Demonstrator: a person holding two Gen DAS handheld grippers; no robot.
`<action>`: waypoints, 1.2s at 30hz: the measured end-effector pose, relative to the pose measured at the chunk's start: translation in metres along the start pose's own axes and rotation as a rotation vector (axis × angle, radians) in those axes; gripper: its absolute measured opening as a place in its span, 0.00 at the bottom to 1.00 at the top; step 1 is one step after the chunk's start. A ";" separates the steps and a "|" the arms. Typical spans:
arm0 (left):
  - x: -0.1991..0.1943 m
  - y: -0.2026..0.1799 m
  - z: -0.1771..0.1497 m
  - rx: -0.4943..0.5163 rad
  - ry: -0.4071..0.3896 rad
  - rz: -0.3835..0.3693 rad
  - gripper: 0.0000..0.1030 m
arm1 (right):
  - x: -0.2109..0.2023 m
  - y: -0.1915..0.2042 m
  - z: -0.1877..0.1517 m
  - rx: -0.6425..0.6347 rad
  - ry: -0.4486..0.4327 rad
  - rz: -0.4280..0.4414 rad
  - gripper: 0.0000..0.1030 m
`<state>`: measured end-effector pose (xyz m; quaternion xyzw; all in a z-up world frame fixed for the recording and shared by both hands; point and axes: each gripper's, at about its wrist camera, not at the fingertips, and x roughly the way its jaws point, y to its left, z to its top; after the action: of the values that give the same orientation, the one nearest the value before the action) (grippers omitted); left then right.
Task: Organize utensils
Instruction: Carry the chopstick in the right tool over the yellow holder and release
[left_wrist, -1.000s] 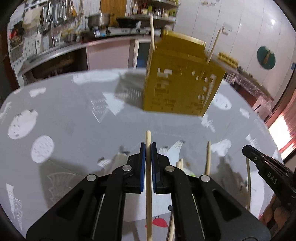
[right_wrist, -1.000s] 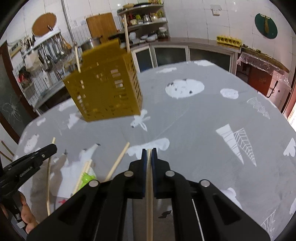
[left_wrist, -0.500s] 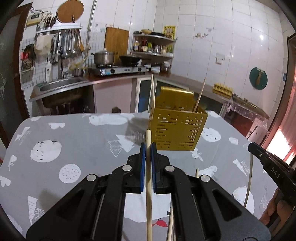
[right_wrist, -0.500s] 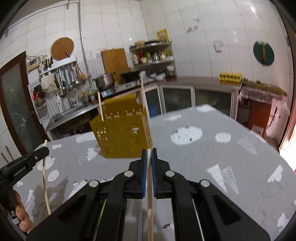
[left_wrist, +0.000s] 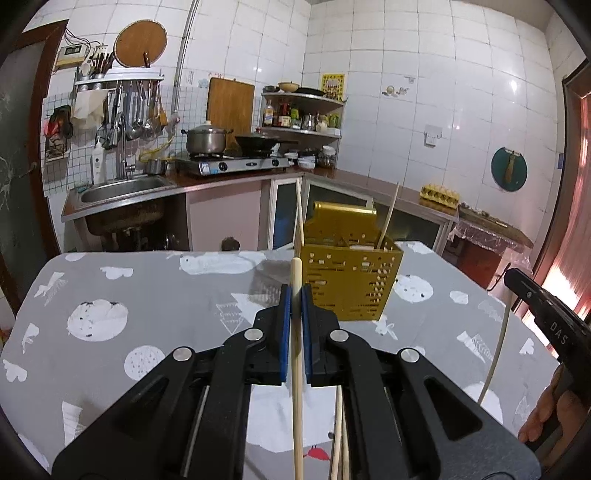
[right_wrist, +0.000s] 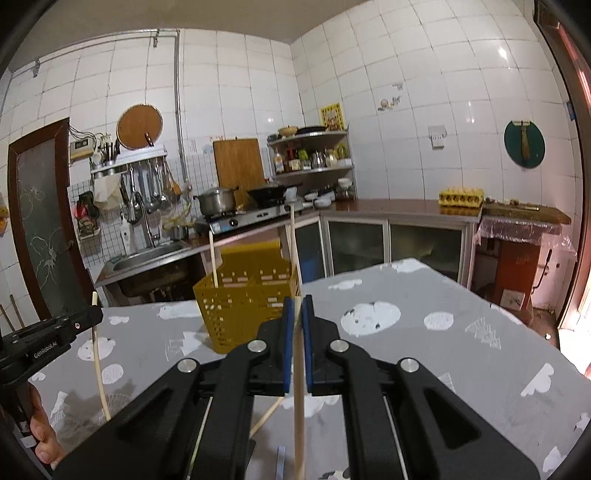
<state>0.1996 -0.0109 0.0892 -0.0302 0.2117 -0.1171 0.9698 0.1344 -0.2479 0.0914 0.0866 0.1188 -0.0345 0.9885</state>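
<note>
The yellow perforated utensil basket (left_wrist: 351, 280) stands mid-table on the grey patterned tablecloth (left_wrist: 147, 295), open cloth all around it. The left gripper (left_wrist: 293, 295) and right gripper (right_wrist: 295, 306) each pinch one wooden chopstick (left_wrist: 296, 350) (right_wrist: 298, 398). Since a second ago both views have tilted up, showing the kitchen wall.

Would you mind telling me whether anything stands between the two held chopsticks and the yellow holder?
Nothing visible does: only bare tablecloth lies between each gripped chopstick and the yellow holder, which already holds two sticks.
</note>
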 end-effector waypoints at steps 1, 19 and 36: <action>-0.001 0.000 0.003 0.000 -0.011 0.000 0.04 | -0.001 0.000 0.002 0.000 -0.012 0.000 0.05; 0.020 -0.023 0.109 0.057 -0.176 0.005 0.04 | 0.036 0.018 0.098 -0.061 -0.166 0.021 0.05; 0.136 -0.068 0.204 0.110 -0.332 0.025 0.04 | 0.135 0.032 0.171 0.014 -0.263 0.051 0.05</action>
<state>0.3904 -0.1078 0.2268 0.0064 0.0421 -0.1100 0.9930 0.3067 -0.2536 0.2275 0.0911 -0.0143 -0.0211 0.9955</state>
